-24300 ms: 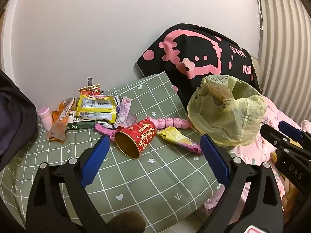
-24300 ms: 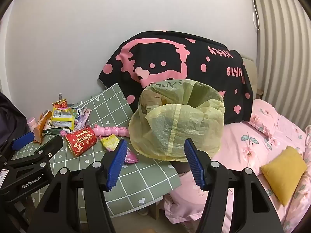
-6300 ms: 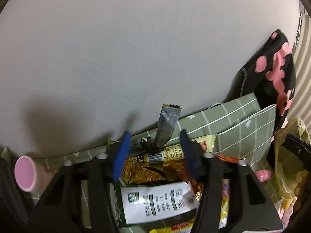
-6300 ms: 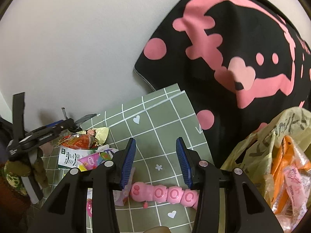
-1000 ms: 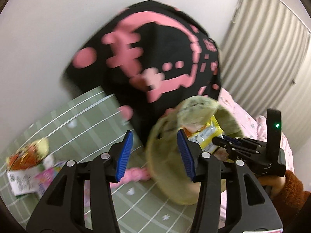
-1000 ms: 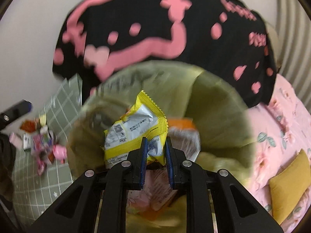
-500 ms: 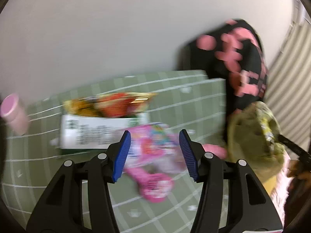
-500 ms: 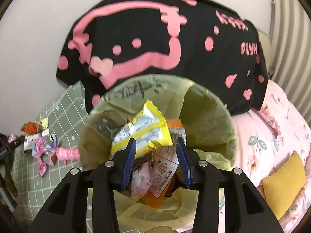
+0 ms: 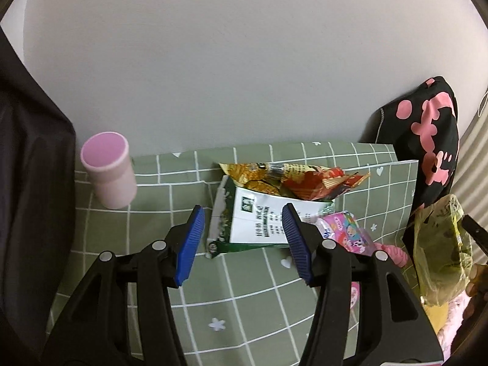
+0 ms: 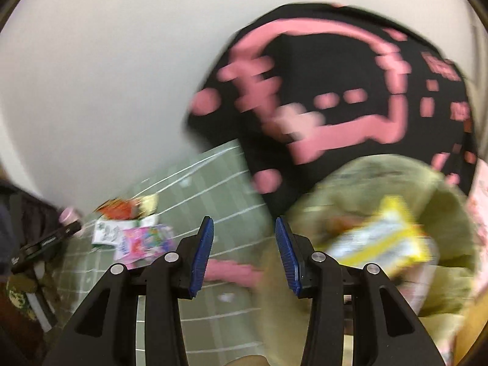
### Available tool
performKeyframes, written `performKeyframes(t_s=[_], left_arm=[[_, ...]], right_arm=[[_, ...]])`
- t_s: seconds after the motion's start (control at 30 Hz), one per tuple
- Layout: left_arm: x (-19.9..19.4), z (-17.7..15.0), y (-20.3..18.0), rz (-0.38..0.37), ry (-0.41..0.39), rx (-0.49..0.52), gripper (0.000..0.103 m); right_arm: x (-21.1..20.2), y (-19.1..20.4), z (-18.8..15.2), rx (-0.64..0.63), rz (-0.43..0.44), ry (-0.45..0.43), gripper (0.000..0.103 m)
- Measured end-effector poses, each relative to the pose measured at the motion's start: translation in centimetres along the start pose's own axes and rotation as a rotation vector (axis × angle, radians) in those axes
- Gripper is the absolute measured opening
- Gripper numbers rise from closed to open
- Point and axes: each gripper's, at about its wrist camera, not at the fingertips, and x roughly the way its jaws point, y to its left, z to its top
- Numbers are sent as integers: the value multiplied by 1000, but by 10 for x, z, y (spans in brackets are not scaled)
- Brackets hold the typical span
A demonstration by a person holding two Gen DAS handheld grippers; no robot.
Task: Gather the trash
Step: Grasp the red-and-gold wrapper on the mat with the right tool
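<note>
My left gripper (image 9: 242, 228) is open and empty, just in front of a white and green packet (image 9: 262, 222) on the green checked cloth (image 9: 250, 299). An orange-red snack bag (image 9: 292, 180) lies behind the packet and a pink wrapper (image 9: 347, 231) to its right. The yellow-green trash bag (image 9: 439, 250) is at the far right. My right gripper (image 10: 244, 250) is open and empty, left of the trash bag (image 10: 360, 189), which holds a yellow packet (image 10: 381, 238). The right wrist view is blurred.
A pink cylinder (image 9: 108, 172) stands at the back left of the cloth by the wall. A black and pink pillow (image 10: 329, 91) leans behind the bag. A pink bead toy (image 10: 231, 270) lies on the cloth. Dark fabric (image 9: 27, 152) hangs at the left.
My right gripper let the yellow packet drop into the trash bag and has swung left. My left gripper swung back over the cloth and closer to the white and green packet.
</note>
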Motion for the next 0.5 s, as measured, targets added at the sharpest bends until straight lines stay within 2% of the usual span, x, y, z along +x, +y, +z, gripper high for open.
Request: performKeyframes(t_s=[0.07, 0.23, 0.3, 0.5], left_arm=[[-2, -1, 5, 8, 0, -12, 51], [-10, -4, 18, 34, 2, -7, 51], [-13, -5, 22, 42, -1, -15, 51], [-18, -12, 37, 59, -2, -40, 51]], right_arm=[[24, 24, -7, -42, 74, 43, 40], [66, 79, -18, -151, 185, 94, 41], [80, 100, -18, -210, 206, 93, 47], [128, 146, -15, -301, 240, 126, 47]])
